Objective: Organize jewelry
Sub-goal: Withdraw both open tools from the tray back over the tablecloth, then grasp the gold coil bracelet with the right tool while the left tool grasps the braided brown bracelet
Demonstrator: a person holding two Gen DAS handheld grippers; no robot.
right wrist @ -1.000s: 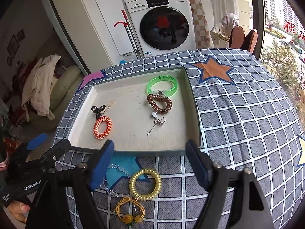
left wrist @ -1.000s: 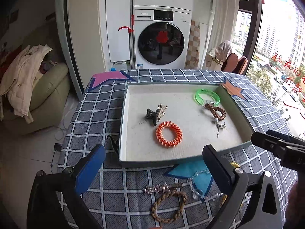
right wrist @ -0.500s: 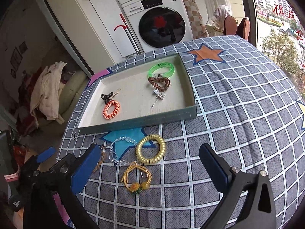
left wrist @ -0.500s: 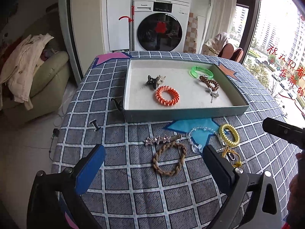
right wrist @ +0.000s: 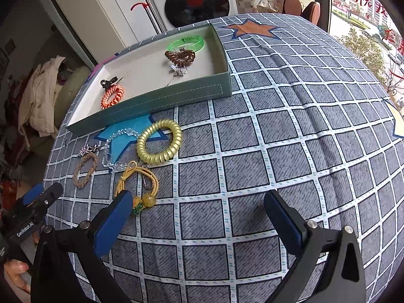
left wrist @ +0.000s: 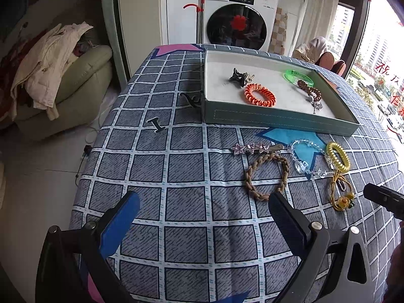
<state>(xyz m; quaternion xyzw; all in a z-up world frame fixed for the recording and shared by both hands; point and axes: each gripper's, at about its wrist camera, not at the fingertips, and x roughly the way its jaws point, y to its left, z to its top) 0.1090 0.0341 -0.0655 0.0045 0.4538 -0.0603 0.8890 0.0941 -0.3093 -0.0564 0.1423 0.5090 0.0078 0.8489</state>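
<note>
both grippers hang spread over the table (right wrist: pixel 277 116), left gripper (left wrist: pixel 202 209) and right gripper (right wrist: pixel 199 207) holding nothing. gold coil (right wrist: pixel 159 142), yellow cord (right wrist: pixel 137 176) and braid (left wrist: pixel 266 175) lie before the tray (right wrist: pixel 176 93).

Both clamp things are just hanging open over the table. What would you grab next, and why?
Probably ease the right gripper down onto the yellow cord bracelet: it lies nearest its open fingers, outside the tray, and nothing is held yet.

Black left gripper (left wrist: pixel 203 216), black right gripper (right wrist: pixel 199 213), blue-padded jaws, silver screws, white "GenRobot.AI" lettering
</note>
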